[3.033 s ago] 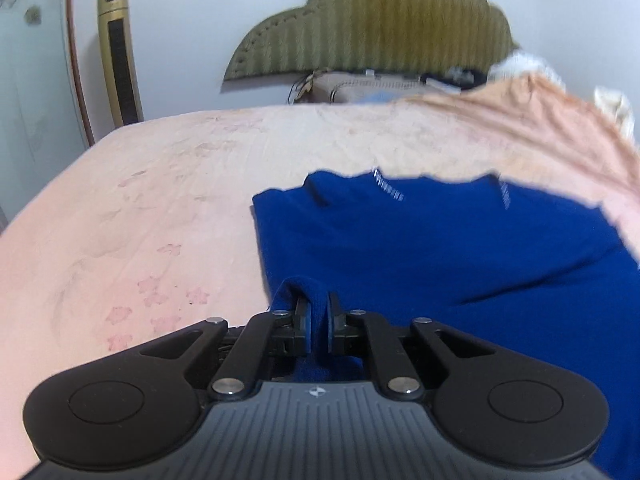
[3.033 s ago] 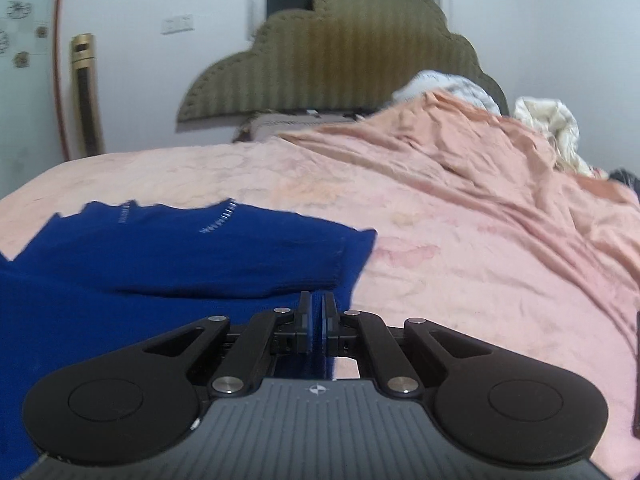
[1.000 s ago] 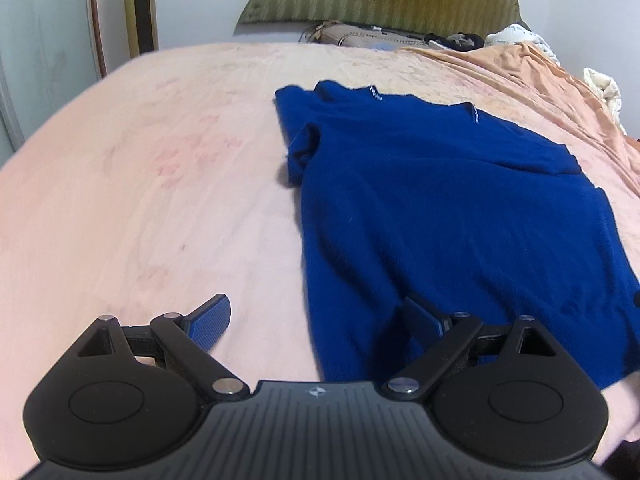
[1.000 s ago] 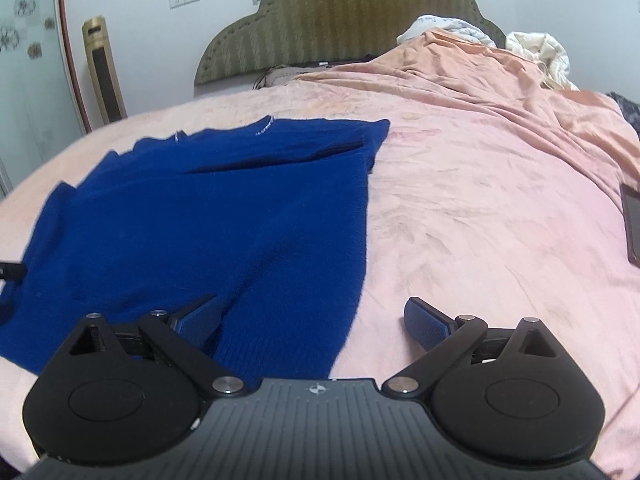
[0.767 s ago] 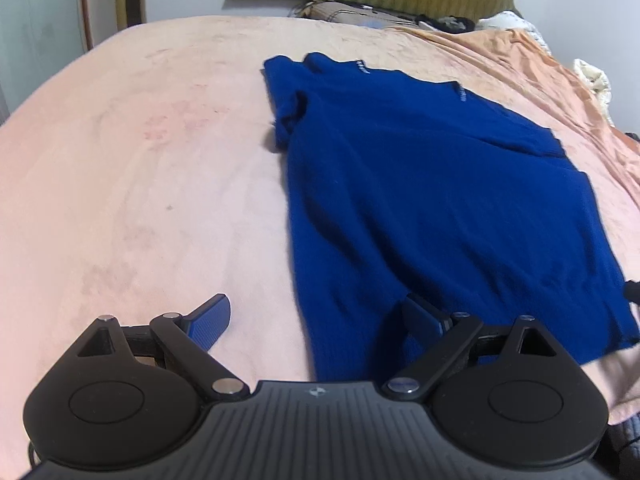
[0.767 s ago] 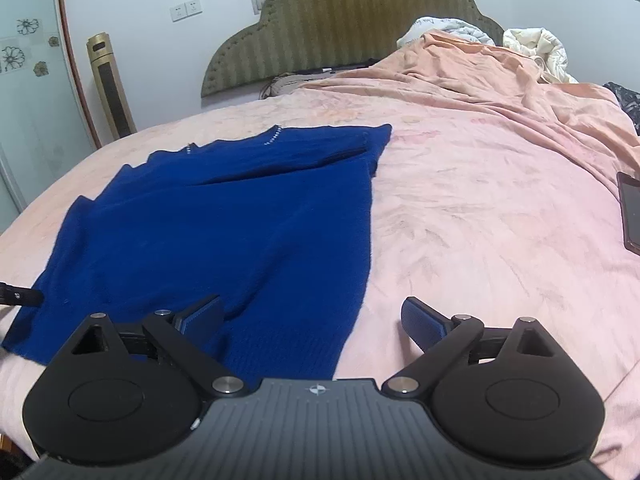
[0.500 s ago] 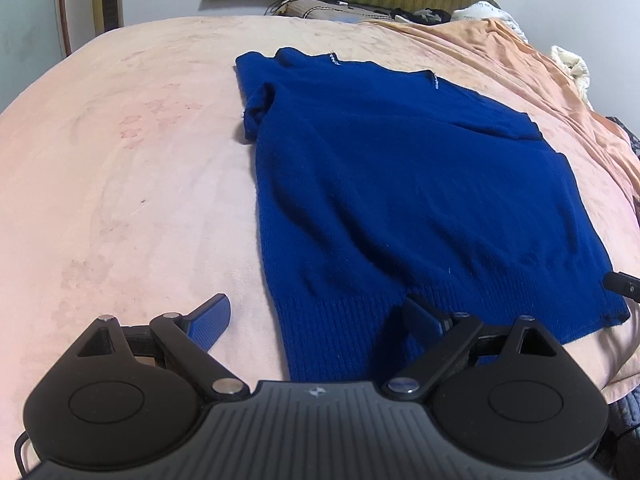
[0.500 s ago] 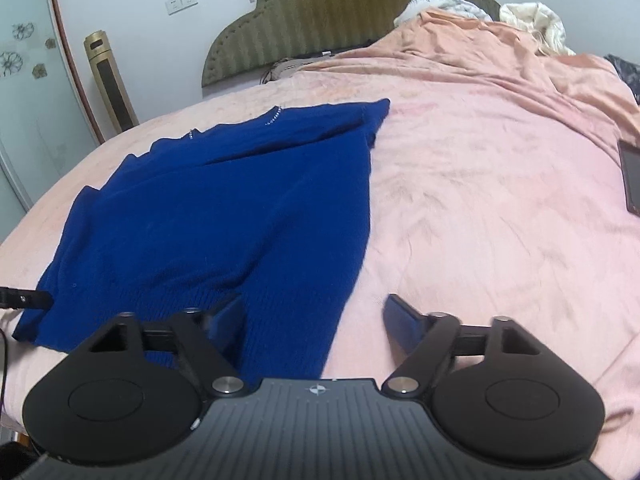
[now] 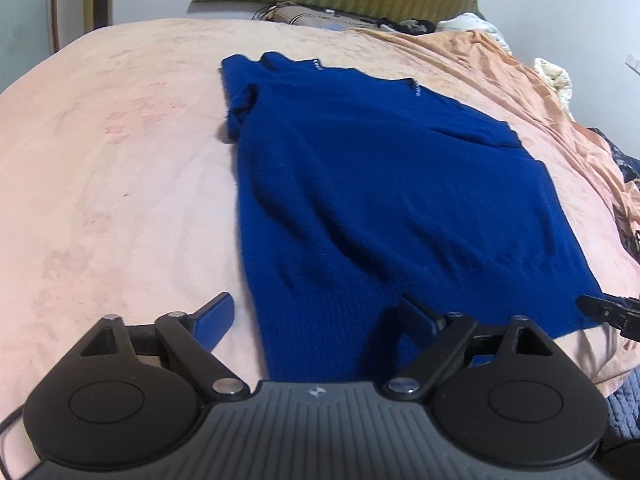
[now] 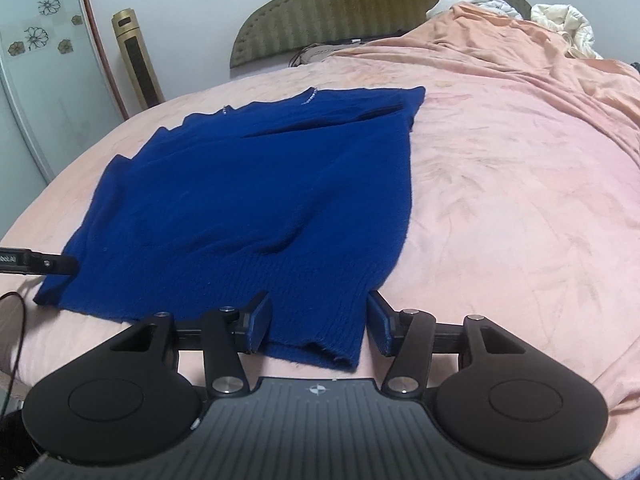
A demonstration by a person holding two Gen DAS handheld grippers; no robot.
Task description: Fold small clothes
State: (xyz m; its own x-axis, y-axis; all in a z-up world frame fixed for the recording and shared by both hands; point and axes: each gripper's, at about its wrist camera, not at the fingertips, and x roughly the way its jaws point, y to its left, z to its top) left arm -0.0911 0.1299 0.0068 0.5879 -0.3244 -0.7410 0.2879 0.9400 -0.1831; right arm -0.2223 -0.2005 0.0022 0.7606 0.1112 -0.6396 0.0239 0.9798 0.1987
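A blue knitted sweater (image 9: 384, 184) lies flat on the pink bed (image 9: 112, 168), collar far, ribbed hem near. My left gripper (image 9: 316, 320) straddles the hem's left corner; its jaws are closing, with fabric between them and the left finger (image 9: 216, 316) over bare sheet. My right gripper (image 10: 318, 326) straddles the hem's right corner (image 10: 320, 332). Those jaws are closing too, and the corner lies flat between pads that do not squeeze it. The sweater (image 10: 256, 200) fills the middle of the right wrist view. Each view shows the other gripper's tip: right (image 9: 608, 312), left (image 10: 40, 264).
A crumpled orange blanket (image 10: 540, 64) and white bedding (image 10: 568, 28) pile up at the far right. An olive headboard (image 10: 360, 8) and a gold tower unit (image 10: 138, 64) stand behind the bed. The bed's near edge runs just under both grippers. A thin cable (image 10: 16, 344) hangs at the left.
Three seconds ago both grippers were shut on the sweater's far part. They have since let go, pulled back to the hem, and now the right jaws have narrowed markedly, the left slightly.
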